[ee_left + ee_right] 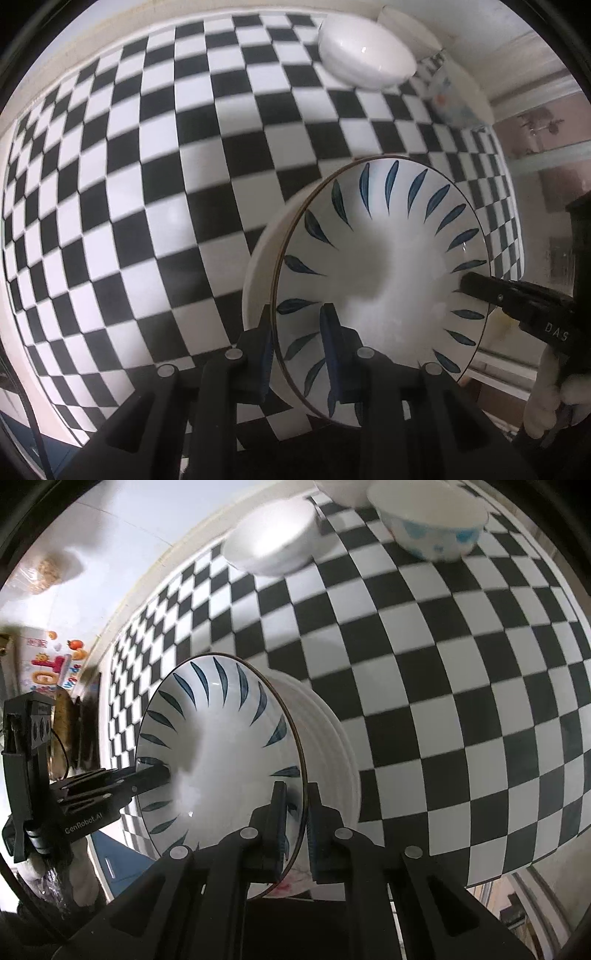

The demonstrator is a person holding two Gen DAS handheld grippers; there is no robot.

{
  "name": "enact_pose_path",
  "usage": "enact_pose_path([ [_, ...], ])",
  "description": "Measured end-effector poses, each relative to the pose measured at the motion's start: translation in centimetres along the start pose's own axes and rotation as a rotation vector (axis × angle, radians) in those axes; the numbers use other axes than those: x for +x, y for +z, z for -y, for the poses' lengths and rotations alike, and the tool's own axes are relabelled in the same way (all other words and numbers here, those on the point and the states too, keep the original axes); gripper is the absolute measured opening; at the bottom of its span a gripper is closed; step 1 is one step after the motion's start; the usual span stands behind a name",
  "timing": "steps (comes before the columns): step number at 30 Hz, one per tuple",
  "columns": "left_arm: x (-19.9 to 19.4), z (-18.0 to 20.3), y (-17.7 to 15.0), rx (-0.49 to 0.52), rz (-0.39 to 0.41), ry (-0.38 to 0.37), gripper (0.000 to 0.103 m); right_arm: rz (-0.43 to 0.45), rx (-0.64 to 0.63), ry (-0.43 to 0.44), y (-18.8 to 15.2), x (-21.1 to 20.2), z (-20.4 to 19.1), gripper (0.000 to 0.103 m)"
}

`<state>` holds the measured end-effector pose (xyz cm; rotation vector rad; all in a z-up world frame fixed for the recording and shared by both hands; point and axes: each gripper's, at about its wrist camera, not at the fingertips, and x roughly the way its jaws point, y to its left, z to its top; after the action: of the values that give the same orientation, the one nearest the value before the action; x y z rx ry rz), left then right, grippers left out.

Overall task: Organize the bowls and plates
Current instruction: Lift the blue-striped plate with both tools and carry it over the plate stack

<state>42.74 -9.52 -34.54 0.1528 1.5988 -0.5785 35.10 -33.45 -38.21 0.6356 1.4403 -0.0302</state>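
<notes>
Risk: white ceramic bowl with blue leaf pattern [380,266] slips | left gripper [299,354] and right gripper [295,823] both pinch only its thin rim | checkered worktop [147,184] below | uneven pull tilts it

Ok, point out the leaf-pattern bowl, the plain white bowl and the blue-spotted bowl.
leaf-pattern bowl [388,258]: left wrist view, inner wall.
plain white bowl [273,539]: right wrist view, inside.
blue-spotted bowl [432,535]: right wrist view, outer wall.

**Colours & patterns**

Black-and-white chequered tablecloth [155,177] w/ cream edge. Round white ceramic bowl [384,266]: dark blue leaf strokes round inside, thin brown rim, ribbed white outside. Plain glossy white bowl [271,535]. White bowl w/ light blue blotches [432,528]. Grippers black, blue pads [330,332].
</notes>
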Motion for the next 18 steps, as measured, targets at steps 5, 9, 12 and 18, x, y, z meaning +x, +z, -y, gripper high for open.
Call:
enact_pose_path([
  [5, 1.0, 0.3, -0.7, 0.001, -0.029, 0.02, 0.022, -0.042, 0.005, -0.005, -0.6, 1.9, 1.2, 0.011],
  [9, 1.6, 0.8, -0.9, 0.011, -0.039, 0.037, 0.022, -0.054, 0.011, -0.003, -0.9, 2.5, 1.7, 0.011],
  [12, 2.3, 1.2, -0.8, 0.012, -0.05, 0.046, 0.022, -0.057, 0.01, -0.011, -0.7, 2.8, 1.5, 0.011],
  [18, 2.9, 1.9, -0.9, 0.013, -0.049, 0.066, 0.022, -0.04, -0.001, -0.043, -0.6, 2.7, 1.0, 0.012],
])
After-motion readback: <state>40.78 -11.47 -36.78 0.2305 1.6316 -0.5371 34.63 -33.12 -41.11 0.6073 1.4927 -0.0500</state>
